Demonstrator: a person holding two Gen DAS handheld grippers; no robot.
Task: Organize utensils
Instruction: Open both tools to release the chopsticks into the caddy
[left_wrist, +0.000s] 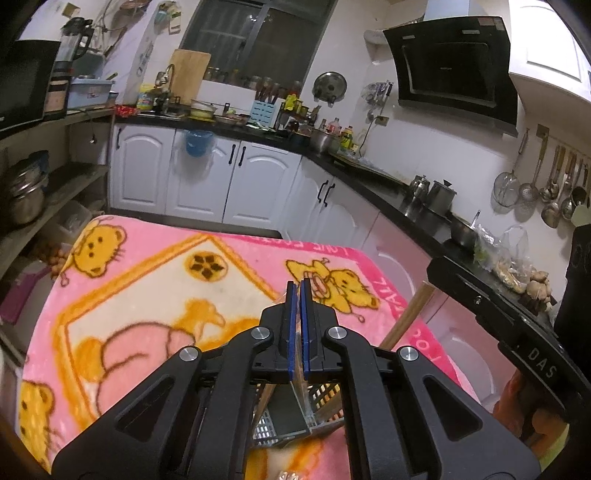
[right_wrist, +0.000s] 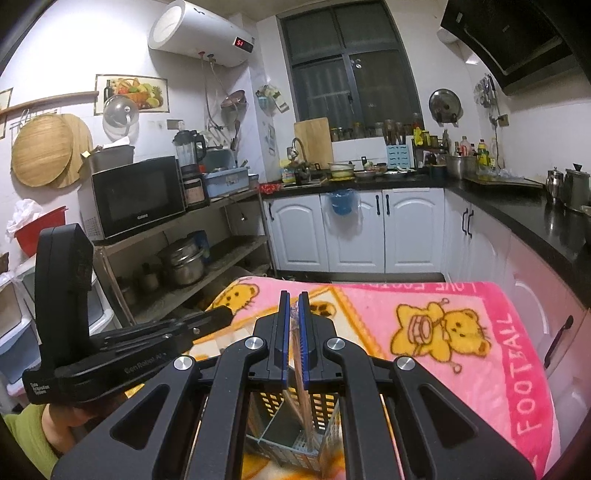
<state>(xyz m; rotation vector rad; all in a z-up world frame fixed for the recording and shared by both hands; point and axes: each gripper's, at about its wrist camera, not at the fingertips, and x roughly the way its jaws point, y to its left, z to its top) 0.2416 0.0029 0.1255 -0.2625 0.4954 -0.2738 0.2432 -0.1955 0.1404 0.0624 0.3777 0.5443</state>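
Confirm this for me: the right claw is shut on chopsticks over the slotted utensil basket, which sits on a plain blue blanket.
Wrong on the blanket. The right wrist view shows the blanket is pink with yellow cartoon bears, not plain blue. The rest holds: the right claw is shut on chopsticks over the slotted utensil basket.

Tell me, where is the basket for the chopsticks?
The perforated utensil basket sits on the pink bear blanket, low in both wrist views, right beneath the right gripper, which pinches wooden chopsticks dipping into it.
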